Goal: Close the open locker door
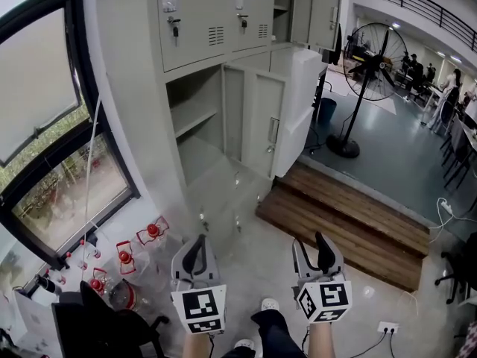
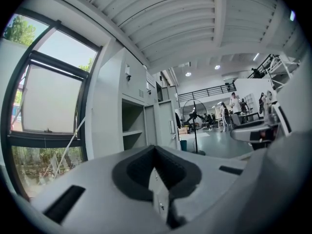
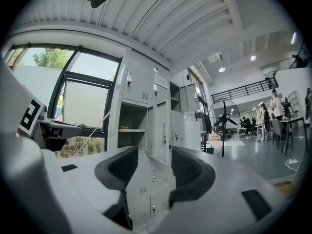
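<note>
head view looks steeply down, gripper views level; all share the lockers [image 1: 200,21].

locker bank [image 1: 201,21]: top cut by frame edge | far people [image 1: 453,88]: too small | shelf item [image 3: 123,127]: unclear

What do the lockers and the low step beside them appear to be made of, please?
The lockers look like painted sheet metal, light grey and smooth: thin flat doors with stamped vent slots and key locks. The step looks like wood, brown planks with visible seams, probably stained.
</note>
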Motion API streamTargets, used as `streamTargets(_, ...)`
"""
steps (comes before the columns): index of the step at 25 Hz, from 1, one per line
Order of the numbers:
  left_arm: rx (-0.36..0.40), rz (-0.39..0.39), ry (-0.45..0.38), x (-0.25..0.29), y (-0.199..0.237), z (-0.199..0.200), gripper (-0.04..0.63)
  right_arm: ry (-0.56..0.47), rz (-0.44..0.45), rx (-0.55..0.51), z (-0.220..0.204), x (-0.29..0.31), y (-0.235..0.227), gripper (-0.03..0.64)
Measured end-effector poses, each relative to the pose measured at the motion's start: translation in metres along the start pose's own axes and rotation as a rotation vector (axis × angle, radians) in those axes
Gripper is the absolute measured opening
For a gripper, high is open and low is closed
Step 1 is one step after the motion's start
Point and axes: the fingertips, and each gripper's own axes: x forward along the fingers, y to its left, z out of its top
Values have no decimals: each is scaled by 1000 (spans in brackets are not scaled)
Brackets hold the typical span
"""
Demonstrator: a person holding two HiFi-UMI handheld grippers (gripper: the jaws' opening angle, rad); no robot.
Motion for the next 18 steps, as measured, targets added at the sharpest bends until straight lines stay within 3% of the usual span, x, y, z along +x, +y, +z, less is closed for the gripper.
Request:
streamTargets(9,-5,52,2,57,-6,1,-2,-8,45,5,-3,63,-33,207)
streamTargets(18,-19,131,-1,130,-12,18,-2,-5,162,-10,6,146,-63,207)
